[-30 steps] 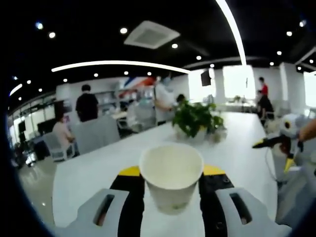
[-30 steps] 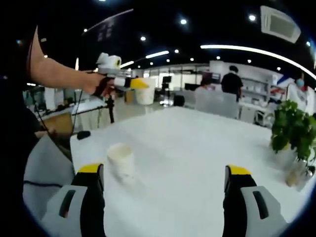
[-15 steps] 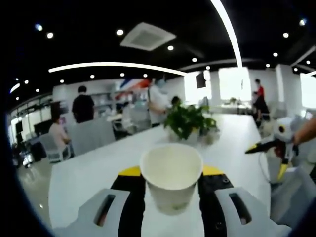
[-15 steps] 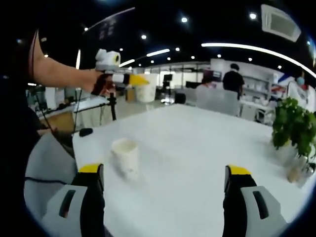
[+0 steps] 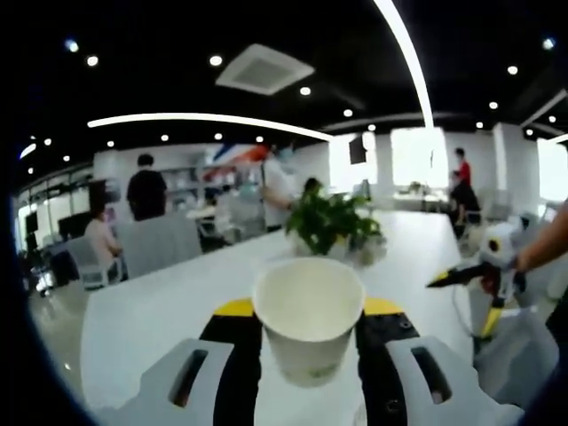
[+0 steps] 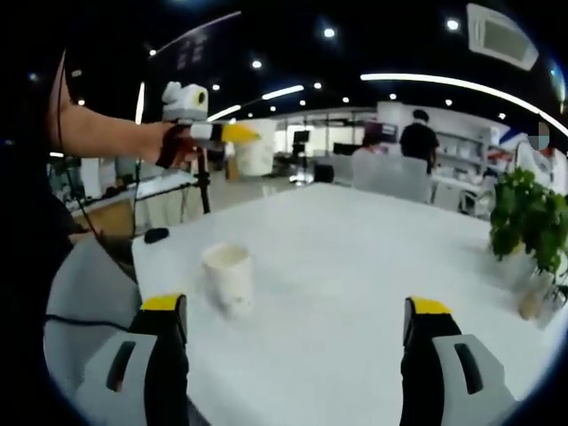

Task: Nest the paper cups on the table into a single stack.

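A white paper cup (image 5: 308, 318) stands upright between the jaws of my left gripper (image 5: 307, 312), which is shut on it and holds it above the white table (image 5: 160, 302). In the right gripper view that same held cup (image 6: 256, 153) and the left gripper (image 6: 238, 133) hang high at the upper left, in a person's hand. A second white paper cup (image 6: 227, 279) stands upright on the table (image 6: 355, 266), just ahead of the left jaw of my right gripper (image 6: 297, 319). The right gripper is open, with nothing between its jaws. It also shows as the right gripper (image 5: 457, 278) in the left gripper view.
A potted green plant (image 6: 528, 235) stands on the table's right side, seen also as the plant (image 5: 333, 226) in the left gripper view. Chairs and several people fill the office behind. The table's near left edge (image 6: 142, 266) lies close to the standing cup.
The left gripper has carried its cup a little higher. The right gripper's view has crept slightly closer to the standing cup.
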